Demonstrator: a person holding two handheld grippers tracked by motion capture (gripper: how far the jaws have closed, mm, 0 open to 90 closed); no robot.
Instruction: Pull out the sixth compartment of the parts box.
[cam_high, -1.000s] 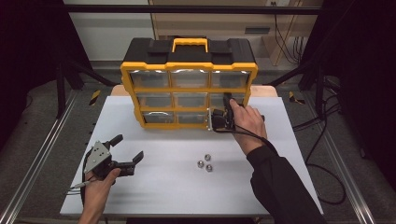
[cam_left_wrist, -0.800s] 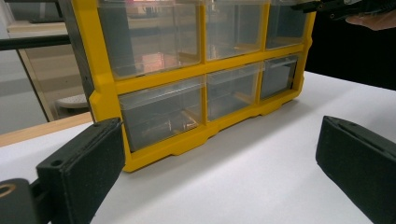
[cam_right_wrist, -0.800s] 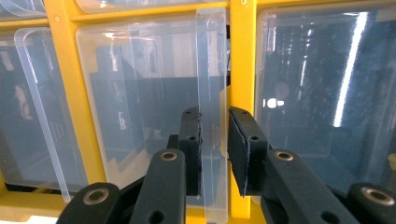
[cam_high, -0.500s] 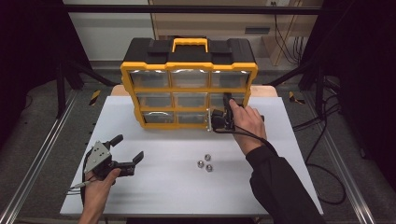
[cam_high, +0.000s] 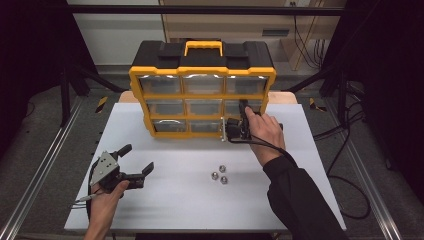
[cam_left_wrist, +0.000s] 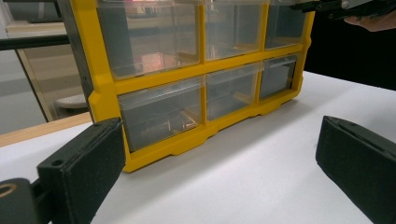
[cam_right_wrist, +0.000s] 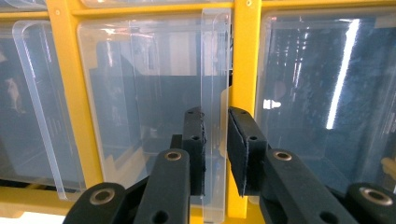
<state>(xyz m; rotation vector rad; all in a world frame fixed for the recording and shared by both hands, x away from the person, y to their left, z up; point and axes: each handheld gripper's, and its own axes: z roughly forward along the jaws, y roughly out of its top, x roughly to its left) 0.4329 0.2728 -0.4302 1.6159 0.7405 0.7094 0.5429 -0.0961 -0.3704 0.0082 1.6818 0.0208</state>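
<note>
Altogether three nuts (cam_high: 219, 175), nine drawers (cam_high: 202, 106)

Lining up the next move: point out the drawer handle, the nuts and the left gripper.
Drawer handle (cam_right_wrist: 214, 116), right gripper view, clear lip.
Nuts (cam_high: 219, 175), high view, middle of cluster.
Left gripper (cam_high: 136, 159), high view, between fingertips.

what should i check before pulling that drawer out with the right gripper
1. Right gripper straddles the drawer's clear pull tab: ok.
2. Pads pressing firmly on the tab: cannot tell, a slight gap seems to remain.
3. Organizer standing upright on the table: ok.
4. Left gripper steadying the organizer: not ok, it is open and well apart from it.
5. Nuts clear of the drawer's path: ok.
</note>
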